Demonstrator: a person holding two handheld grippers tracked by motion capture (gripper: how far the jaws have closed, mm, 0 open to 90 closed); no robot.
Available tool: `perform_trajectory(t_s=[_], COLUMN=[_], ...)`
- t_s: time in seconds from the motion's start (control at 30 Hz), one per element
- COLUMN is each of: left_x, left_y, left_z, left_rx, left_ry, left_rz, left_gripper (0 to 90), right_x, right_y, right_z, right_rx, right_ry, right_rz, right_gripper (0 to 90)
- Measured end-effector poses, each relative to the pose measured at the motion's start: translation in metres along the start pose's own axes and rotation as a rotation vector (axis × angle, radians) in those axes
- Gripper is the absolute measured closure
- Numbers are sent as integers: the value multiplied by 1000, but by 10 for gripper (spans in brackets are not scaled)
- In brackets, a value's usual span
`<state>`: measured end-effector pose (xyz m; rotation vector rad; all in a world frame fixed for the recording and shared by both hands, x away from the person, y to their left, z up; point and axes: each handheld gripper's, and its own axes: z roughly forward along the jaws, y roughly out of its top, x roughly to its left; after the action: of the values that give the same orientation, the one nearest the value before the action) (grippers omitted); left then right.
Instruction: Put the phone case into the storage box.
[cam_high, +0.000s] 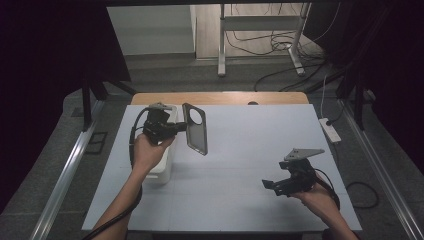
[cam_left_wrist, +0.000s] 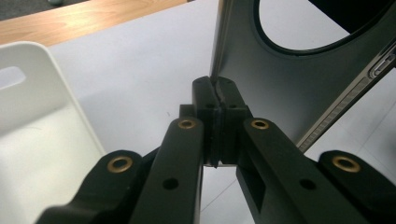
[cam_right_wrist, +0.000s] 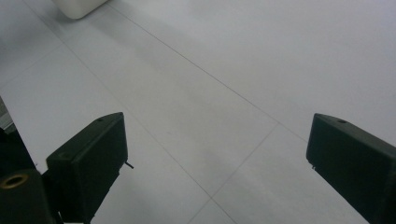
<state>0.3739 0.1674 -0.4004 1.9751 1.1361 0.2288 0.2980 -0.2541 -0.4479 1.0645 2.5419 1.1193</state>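
Note:
A dark grey phone case (cam_high: 196, 131) with a round camera hole hangs upright above the white table top (cam_high: 250, 150), at the back left. My left gripper (cam_high: 184, 126) is shut on its edge. In the left gripper view the two jaws (cam_left_wrist: 216, 91) press together on the thin rim of the case (cam_left_wrist: 280, 88). Near the front right of the table my right gripper (cam_high: 268, 185) points left, held low over the surface. Its jaws (cam_right_wrist: 217, 130) stand wide apart with only bare table between them.
A white plastic bin (cam_high: 162, 165) stands under my left hand; its wall and handle slot appear in the left gripper view (cam_left_wrist: 28, 140). A wooden table edge (cam_high: 220, 97) runs along the back. A power strip (cam_high: 330, 130) lies off the right side, with cables on the floor.

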Motion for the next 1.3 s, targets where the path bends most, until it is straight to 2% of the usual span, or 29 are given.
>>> perform_trajectory(t_s=[0.43, 0.63, 1.3], left_x=[18, 26, 56], left_y=[4, 5, 12], left_z=[-12, -17, -39], left_rx=[-9, -12, -22], left_ry=[50, 74, 162], left_rz=[-36, -54, -99], left_gripper=[887, 888, 888], right_x=[-7, -12, -23], right_y=[-16, -23, -47], right_z=[-11, -17, -43], right_rx=[2, -10, -37], right_ry=[-51, -60, -144], right_rz=[8, 32, 110], right_gripper=[26, 17, 0])
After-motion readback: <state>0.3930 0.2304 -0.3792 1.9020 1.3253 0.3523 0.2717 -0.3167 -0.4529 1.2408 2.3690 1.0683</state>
